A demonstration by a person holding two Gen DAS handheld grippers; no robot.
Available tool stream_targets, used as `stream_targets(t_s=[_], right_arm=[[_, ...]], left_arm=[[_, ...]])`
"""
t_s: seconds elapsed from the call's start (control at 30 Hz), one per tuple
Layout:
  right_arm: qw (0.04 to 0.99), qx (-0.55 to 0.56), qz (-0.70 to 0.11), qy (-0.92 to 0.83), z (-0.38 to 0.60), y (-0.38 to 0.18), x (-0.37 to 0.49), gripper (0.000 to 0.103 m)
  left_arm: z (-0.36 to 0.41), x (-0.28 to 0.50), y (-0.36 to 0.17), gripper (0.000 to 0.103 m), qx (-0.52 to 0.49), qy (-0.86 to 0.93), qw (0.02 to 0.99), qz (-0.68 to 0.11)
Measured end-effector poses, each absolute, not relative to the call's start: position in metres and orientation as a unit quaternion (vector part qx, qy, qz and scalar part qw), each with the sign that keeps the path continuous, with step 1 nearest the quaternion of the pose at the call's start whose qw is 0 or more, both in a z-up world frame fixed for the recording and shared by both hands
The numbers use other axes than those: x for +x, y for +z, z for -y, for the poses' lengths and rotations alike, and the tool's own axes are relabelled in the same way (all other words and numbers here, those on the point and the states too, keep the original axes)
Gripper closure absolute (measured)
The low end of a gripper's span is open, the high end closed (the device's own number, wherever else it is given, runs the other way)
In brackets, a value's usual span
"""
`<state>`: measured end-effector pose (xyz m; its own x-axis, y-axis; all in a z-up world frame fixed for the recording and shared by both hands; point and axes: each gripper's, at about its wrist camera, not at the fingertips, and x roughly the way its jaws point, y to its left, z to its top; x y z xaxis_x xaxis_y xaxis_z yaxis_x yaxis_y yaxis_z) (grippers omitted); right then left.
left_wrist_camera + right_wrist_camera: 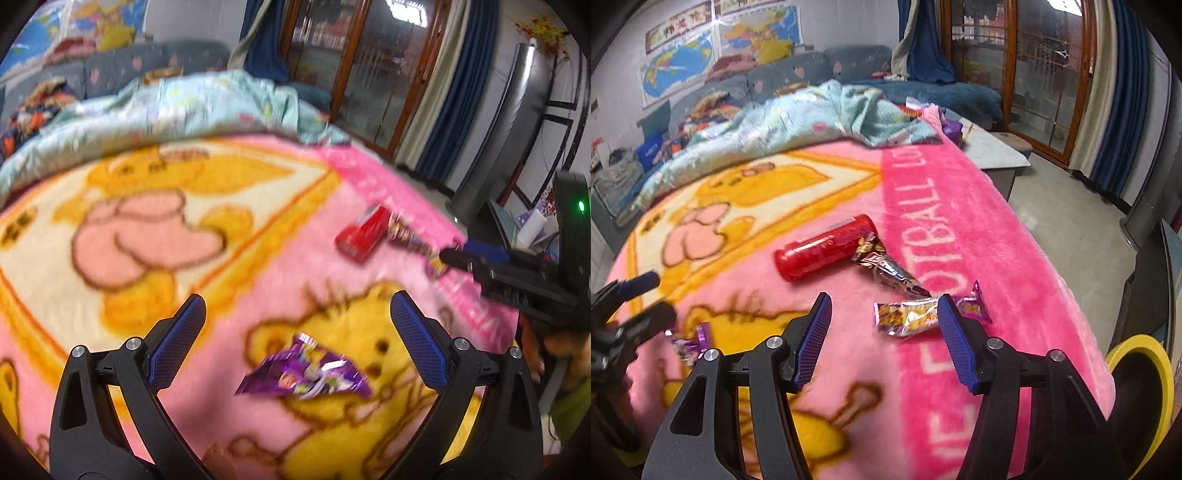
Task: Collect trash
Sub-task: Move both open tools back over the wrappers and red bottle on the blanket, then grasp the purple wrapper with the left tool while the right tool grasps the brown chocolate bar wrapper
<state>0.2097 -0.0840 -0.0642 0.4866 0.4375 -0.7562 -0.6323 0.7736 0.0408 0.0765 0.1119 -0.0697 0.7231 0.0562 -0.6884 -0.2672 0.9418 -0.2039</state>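
Note:
A purple snack wrapper (304, 371) lies on the pink cartoon blanket (184, 229), just beyond and between the open fingers of my left gripper (297, 312); nothing touches it. My right gripper (882, 308) stands open over a gold and purple wrapper (912, 317), whose right end shows past the right finger. Beyond it lie a dark cone-shaped wrapper (886, 271) and a red tube (825, 248). The left view shows the red tube (364, 234) and the right gripper (480, 264) at the right. The right view shows the purple wrapper (692, 339) by the left gripper (646, 299).
A pale blue quilt (798, 125) is bunched at the blanket's far end. A yellow-rimmed bin (1141, 398) stands off the bed's right edge. A grey low table (993, 151) and bare floor (1071, 221) lie to the right, a sofa (820, 66) behind.

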Motion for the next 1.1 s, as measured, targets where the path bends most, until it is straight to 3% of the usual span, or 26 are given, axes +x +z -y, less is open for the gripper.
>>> stream_targets(t_s=[0.27, 0.47, 0.5, 0.7, 0.87, 0.9, 0.97, 1.0, 1.1], right_arm=[[0.842, -0.162, -0.413, 0.307, 0.058, -0.083, 0.238, 0.046], [0.826, -0.179, -0.43, 0.319, 0.043, -0.095, 0.248, 0.047], [0.825, -0.184, -0.43, 0.318, 0.041, -0.098, 0.249, 0.056], [0.827, -0.156, -0.426, 0.332, 0.045, -0.1, 0.249, 0.075], [0.831, -0.109, -0.413, 0.356, 0.054, -0.089, 0.246, 0.08], [0.832, -0.096, -0.408, 0.363, 0.058, -0.085, 0.245, 0.081], [0.832, -0.075, -0.403, 0.373, 0.062, -0.078, 0.243, 0.081], [0.833, -0.062, -0.4, 0.378, 0.065, -0.074, 0.241, 0.081], [0.835, -0.036, -0.389, 0.389, 0.072, -0.063, 0.236, 0.081]], left_arm=[[-0.105, 0.081, -0.095, 0.012, -0.15, 0.069, 0.896, -0.412], [-0.089, 0.083, -0.101, 0.029, -0.123, 0.053, 0.896, -0.424], [-0.088, 0.082, -0.101, 0.038, -0.121, 0.052, 0.896, -0.425], [-0.089, 0.082, -0.102, 0.049, -0.127, 0.041, 0.895, -0.426], [-0.089, 0.083, -0.1, 0.055, -0.13, 0.037, 0.896, -0.423], [-0.089, 0.083, -0.099, 0.066, -0.13, 0.035, 0.896, -0.422], [-0.087, 0.083, -0.098, 0.071, -0.128, 0.03, 0.898, -0.42], [-0.086, 0.083, -0.098, 0.081, -0.128, 0.024, 0.898, -0.421], [-0.083, 0.083, -0.097, 0.081, -0.126, 0.018, 0.899, -0.419]])
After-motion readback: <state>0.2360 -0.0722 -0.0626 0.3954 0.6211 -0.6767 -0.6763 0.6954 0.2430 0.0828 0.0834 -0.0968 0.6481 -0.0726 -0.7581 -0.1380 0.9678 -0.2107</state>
